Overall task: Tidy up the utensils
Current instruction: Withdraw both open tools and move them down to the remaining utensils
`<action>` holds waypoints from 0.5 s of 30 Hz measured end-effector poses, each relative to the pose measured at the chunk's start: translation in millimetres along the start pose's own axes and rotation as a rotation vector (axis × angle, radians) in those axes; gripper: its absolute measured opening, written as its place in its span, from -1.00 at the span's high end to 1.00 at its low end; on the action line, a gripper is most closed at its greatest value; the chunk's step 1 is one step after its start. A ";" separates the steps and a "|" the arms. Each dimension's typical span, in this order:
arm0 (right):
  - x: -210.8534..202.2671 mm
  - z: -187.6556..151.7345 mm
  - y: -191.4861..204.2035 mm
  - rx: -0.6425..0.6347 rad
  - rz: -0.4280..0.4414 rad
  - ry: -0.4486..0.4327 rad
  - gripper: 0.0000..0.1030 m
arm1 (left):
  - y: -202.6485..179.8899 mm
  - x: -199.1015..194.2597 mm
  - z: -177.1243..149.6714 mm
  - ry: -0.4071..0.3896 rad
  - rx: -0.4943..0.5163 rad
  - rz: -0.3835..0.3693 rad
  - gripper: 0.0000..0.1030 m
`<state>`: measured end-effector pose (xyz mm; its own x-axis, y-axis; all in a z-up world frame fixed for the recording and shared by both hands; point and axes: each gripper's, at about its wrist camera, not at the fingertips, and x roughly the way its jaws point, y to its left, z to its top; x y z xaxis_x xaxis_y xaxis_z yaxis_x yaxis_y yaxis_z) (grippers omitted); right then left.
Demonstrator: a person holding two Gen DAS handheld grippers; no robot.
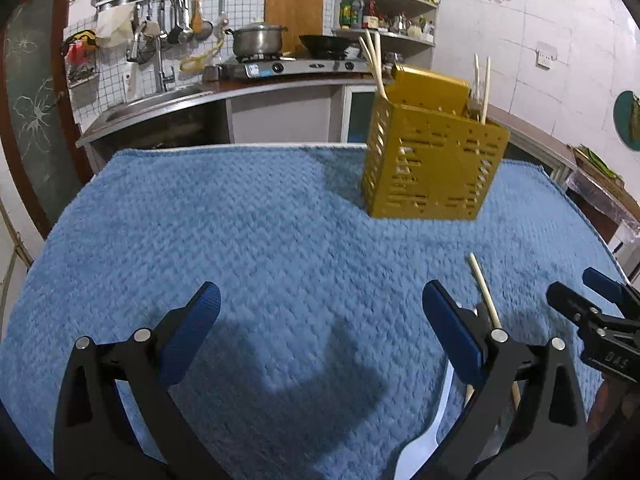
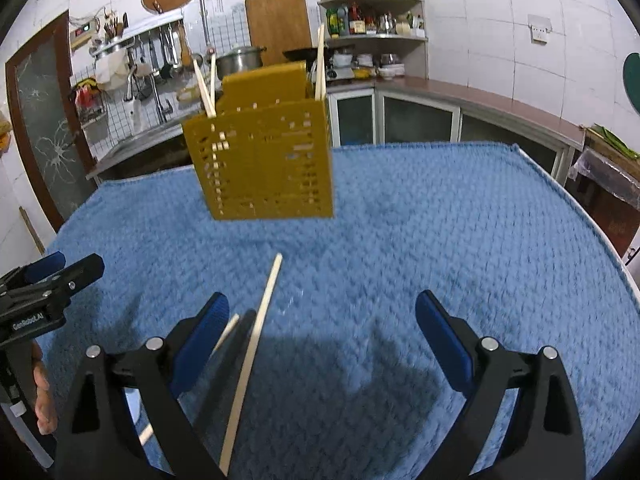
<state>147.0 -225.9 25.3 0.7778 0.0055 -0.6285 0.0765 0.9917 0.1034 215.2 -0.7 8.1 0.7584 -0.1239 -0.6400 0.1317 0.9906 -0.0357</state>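
Note:
A yellow perforated utensil holder stands on the blue cloth, with pale chopsticks sticking up from it. A loose chopstick lies on the cloth in front of it. A second chopstick is partly hidden behind my right gripper's left finger. My left gripper is open over bare cloth, left of the loose chopstick. My right gripper is open too; the long chopstick runs under its left side and no pad touches it.
A white utensil lies half hidden under the left gripper's right finger. A hand shows at the left edge. Behind the table are a sink counter, a stove with a pot and corner shelves.

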 end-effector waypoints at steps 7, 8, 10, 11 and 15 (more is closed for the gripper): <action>6.3 -11.1 -12.4 0.016 -0.054 0.046 -0.79 | -13.1 7.4 -9.3 0.070 0.033 -0.056 -0.90; 6.4 -11.6 -14.8 0.020 -0.056 0.049 -0.79 | -14.1 9.2 -10.3 0.081 0.031 -0.066 -0.90; 7.3 -12.2 -18.8 0.020 -0.073 0.056 -0.79 | -16.0 12.6 -11.5 0.106 0.021 -0.100 -0.90; 7.8 -12.3 -21.0 0.020 -0.080 0.060 -0.79 | -17.0 13.6 -11.5 0.112 0.017 -0.106 -0.90; 8.0 -11.7 -27.2 0.027 -0.091 0.067 -0.79 | -27.3 19.1 -14.0 0.140 0.034 -0.124 -0.89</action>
<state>143.8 -251.3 8.5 0.7234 -0.0753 -0.6863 0.1627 0.9846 0.0636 217.1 -29.3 -13.8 0.6394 -0.2335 -0.7326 0.2417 0.9655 -0.0968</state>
